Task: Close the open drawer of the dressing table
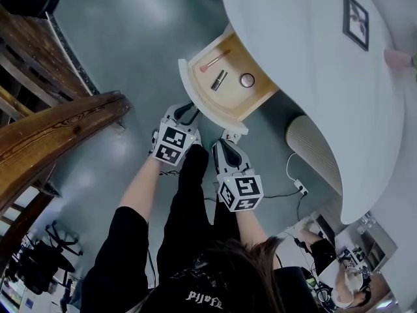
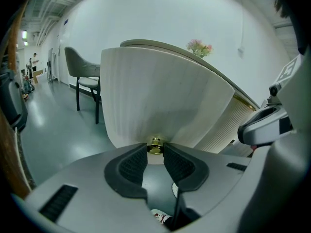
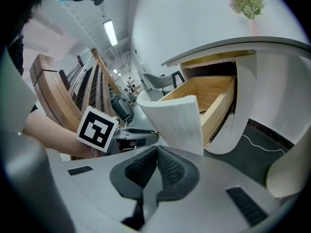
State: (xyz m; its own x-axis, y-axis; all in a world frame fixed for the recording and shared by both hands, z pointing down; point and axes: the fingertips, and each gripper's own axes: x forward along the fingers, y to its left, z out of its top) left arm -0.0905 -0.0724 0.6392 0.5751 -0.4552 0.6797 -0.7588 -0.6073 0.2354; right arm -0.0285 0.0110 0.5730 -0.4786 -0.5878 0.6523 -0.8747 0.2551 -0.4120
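Observation:
The white dressing table (image 1: 306, 70) has its curved-front drawer (image 1: 201, 96) pulled out, wooden inside. In the left gripper view the ribbed drawer front (image 2: 160, 101) fills the middle, with a small gold knob (image 2: 155, 146) at its lower edge. My left gripper (image 2: 155, 151) is shut on that knob, one pad on each side. In the head view the left gripper (image 1: 189, 114) sits against the drawer front. My right gripper (image 1: 226, 143) hangs just below the drawer's near corner, shut with nothing in it; its pads (image 3: 165, 166) meet in front of the drawer front (image 3: 177, 120).
Inside the drawer lie a pink stick (image 1: 212, 62), a small tube (image 1: 219, 79) and a round case (image 1: 247, 79). A framed picture (image 1: 356, 20) lies on the tabletop. Wooden rails (image 1: 52, 129) stand at the left. A cable and plug strip (image 1: 300, 188) lie on the floor. A grey chair (image 2: 85, 74) stands behind.

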